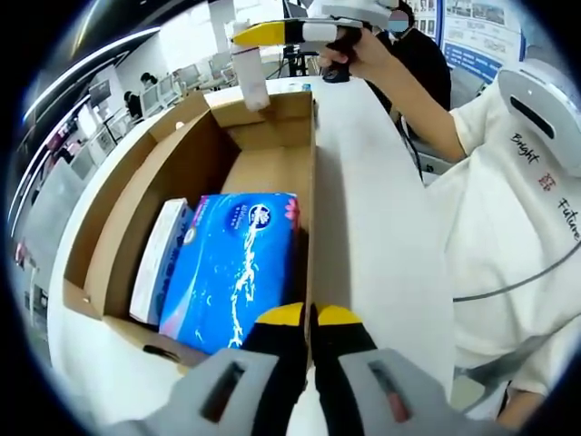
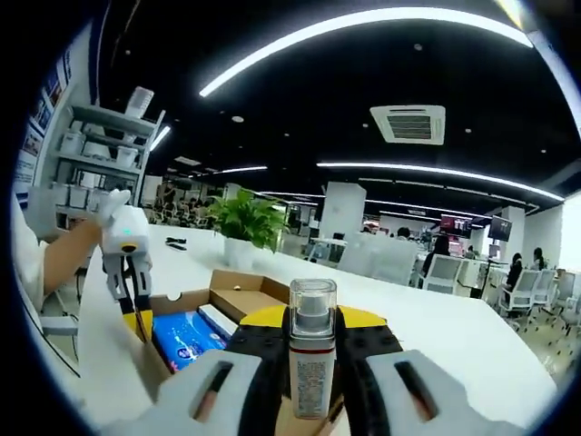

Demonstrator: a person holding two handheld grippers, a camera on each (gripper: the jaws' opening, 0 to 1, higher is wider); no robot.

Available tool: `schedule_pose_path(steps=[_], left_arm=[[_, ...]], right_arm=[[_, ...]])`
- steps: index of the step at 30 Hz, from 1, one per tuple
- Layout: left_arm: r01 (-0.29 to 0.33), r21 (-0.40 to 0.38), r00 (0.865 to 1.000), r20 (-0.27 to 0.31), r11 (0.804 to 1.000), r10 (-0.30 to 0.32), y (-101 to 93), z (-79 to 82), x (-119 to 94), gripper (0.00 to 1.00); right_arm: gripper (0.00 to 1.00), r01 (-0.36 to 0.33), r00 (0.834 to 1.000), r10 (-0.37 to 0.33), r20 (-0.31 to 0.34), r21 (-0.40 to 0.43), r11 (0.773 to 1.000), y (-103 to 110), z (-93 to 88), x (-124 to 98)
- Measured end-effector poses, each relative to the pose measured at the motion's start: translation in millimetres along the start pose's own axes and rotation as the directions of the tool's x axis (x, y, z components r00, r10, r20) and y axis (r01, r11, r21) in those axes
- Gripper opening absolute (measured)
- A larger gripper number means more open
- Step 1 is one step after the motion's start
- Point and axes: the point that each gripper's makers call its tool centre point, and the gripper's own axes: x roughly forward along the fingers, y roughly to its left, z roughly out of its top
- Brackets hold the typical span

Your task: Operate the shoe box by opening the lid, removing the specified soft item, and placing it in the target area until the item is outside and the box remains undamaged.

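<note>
1. In the left gripper view we see our left tongs (image 1: 310, 315) clenched on the right wall of the open box (image 1: 136, 173), yellow tips pinching the cardboard edge.
2. The box sits on the white tabletop (image 1: 372, 209), its flaps spread outward.
3. Inside lie a blue pack (image 1: 231, 268) and, just beside it toward the left wall, a white carton (image 1: 161, 259); the two touch.
4. Above the box's far end, the right tongs (image 1: 257, 34) hold a small white bottle (image 1: 251, 77) clear of the cardboard, a hand (image 1: 363, 56) gripping the handle.
5. In the right gripper view, the right tongs (image 2: 312, 320) are clenched around that bottle (image 2: 312, 359), which stands upright between the jaws with its clear cap (image 2: 312, 304) on top.
6. Below and left in that view lie the box (image 2: 238, 300) and blue pack (image 2: 186, 334), with the left tongs (image 2: 136, 320) at the box wall.
7. A green plant (image 2: 245, 222) stands farther back on the tabletop (image 2: 436, 336).
</note>
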Motion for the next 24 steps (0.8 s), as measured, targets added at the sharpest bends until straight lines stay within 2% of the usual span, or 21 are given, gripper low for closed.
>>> schedule_pose_path(steps=[9,12,15,17,18,24], left_arm=[[-0.011,0.003,1.000,0.007,1.000,0.011,0.4,0.0,-0.6,0.01],[-0.020,0.019,1.000,0.022,1.000,0.020,0.4,0.1,-1.3,0.01],[-0.010,0.016,1.000,0.007,1.000,0.010,0.4,0.9,0.0,0.01],[-0.009,0.015,1.000,0.005,1.000,0.009,0.2,0.7,0.0,0.01],[-0.009,0.014,1.000,0.006,1.000,0.009,0.4,0.5,-0.1,0.01],[-0.011,0.009,1.000,0.005,1.000,0.011,0.6,0.5,0.0,0.01]], right_arm=[[0.18,0.018,1.000,-0.018,0.008,0.001,1.000,-11.0,7.8,-9.9],[0.18,0.043,0.997,-0.045,0.058,0.037,0.998,-17.6,15.5,-16.0],[0.18,0.056,0.990,-0.067,0.124,0.087,0.995,-23.8,29.4,-24.2],[0.18,0.053,0.991,-0.062,0.121,0.078,0.996,-24.6,31.5,-28.7],[0.18,0.079,0.987,-0.088,0.135,0.068,0.995,-29.2,35.5,-32.7],[0.18,0.128,0.979,-0.132,0.157,0.032,0.991,-43.0,42.5,-52.4]])
